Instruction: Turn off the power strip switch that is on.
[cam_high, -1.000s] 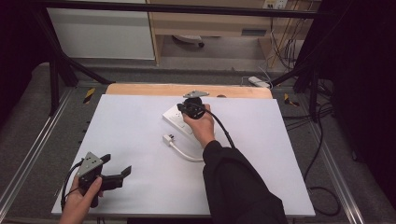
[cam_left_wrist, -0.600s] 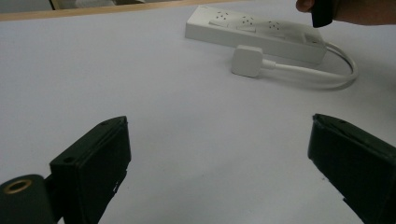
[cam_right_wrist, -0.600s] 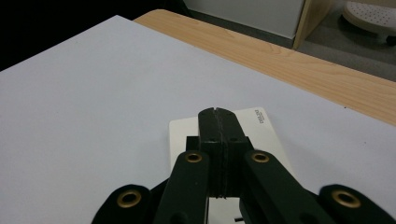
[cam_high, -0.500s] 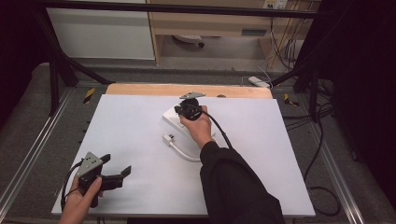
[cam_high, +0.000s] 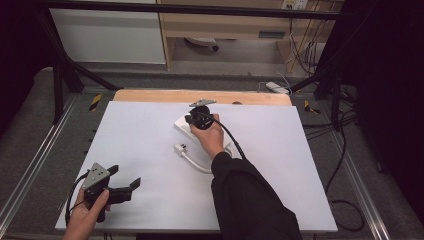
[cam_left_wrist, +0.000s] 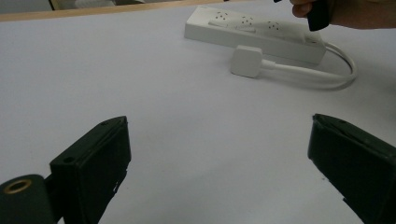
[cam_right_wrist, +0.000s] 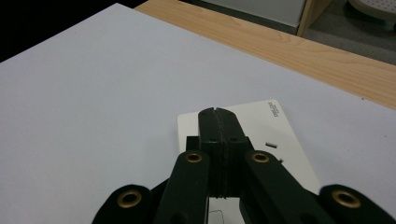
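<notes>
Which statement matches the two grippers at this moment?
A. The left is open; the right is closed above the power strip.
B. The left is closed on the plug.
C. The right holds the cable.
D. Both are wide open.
A: the left gripper has its jaws spread wide over bare table, while the right gripper has its jaws pressed together, empty, above the white power strip.

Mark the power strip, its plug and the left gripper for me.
power strip (cam_left_wrist: 243, 29), left gripper view, top face by the sockets.
plug (cam_left_wrist: 246, 61), left gripper view, flat white back.
left gripper (cam_high: 125, 184), high view, gap between its open jaws.
</notes>
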